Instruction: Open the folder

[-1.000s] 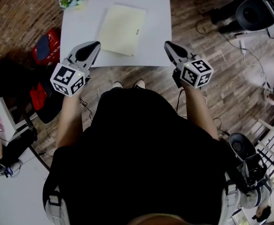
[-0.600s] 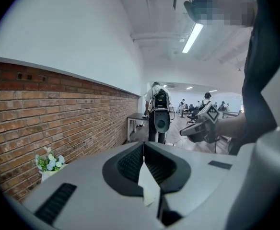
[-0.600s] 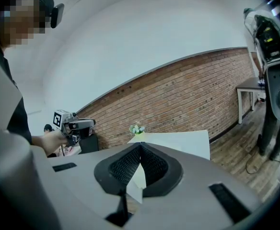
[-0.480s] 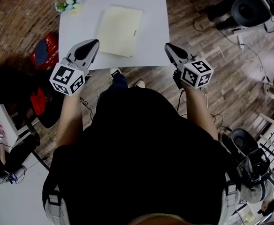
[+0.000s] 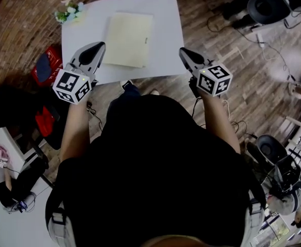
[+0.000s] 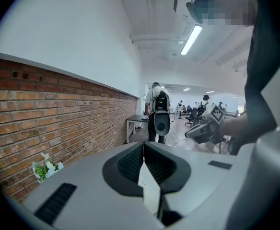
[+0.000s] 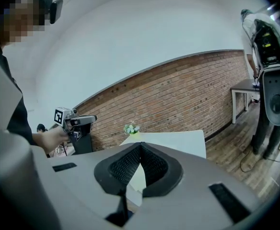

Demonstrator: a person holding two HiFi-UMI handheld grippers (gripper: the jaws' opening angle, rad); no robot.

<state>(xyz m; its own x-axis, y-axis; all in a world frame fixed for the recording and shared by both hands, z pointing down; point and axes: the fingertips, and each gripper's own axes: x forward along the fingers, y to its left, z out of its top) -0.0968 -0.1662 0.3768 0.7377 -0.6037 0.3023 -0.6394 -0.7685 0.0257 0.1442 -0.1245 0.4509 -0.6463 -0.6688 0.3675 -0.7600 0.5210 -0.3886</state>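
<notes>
Cream folder [image 5: 129,39] lies closed, flat on white table [image 5: 74,40]. Left gripper [image 5: 98,47] and right gripper [image 5: 183,52]: jaws together, nothing between. Both held at near table edge, flanking folder, clear of it. Judgement: approach stance, opening not begun.

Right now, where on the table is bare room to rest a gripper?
Bare table lies either side of the folder: right to the edge, left between flowers and left gripper. The flowers' corner is crowded.
</notes>
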